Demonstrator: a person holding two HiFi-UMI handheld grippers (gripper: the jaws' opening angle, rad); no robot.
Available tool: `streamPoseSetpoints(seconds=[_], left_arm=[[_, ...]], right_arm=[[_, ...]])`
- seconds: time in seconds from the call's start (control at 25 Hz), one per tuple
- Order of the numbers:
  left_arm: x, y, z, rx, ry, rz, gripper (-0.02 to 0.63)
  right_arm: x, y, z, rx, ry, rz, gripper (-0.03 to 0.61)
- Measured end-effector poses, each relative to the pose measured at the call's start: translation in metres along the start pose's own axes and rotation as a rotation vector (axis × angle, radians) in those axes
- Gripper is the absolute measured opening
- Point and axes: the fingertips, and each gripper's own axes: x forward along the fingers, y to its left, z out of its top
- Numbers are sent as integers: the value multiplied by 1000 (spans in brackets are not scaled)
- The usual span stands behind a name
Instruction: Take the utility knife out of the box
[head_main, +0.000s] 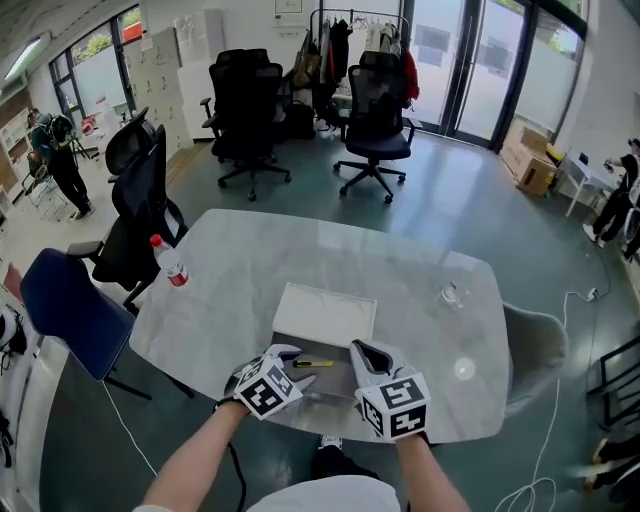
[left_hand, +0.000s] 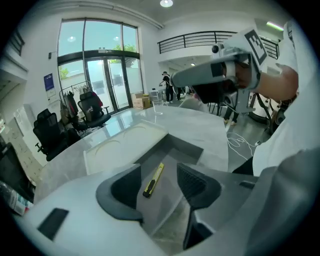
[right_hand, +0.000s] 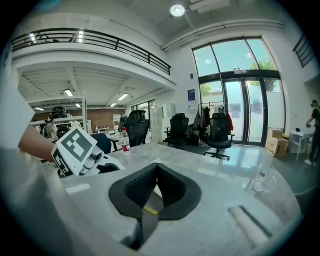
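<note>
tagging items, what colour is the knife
The utility knife is yellow with a black end; best in left gripper view.

The table top is glossy, pale and stone-like, while the box is matt grey with a matt white lid.

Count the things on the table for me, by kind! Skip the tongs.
Yellow utility knife: 1
Grey box: 1
White lid: 1
Water bottle: 1
Glass mug: 1
Total: 5
</note>
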Motion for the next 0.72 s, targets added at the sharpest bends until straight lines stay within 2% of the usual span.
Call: streamPoseSetpoints(seconds=[0.24,0.72], left_arm=[[32,9,-15,72,122,-56,202],[74,6,-32,176,297,-201,204]], right_arm=[[26,-20,2,4,23,17,5],[56,-57,4,19,49,34,5]])
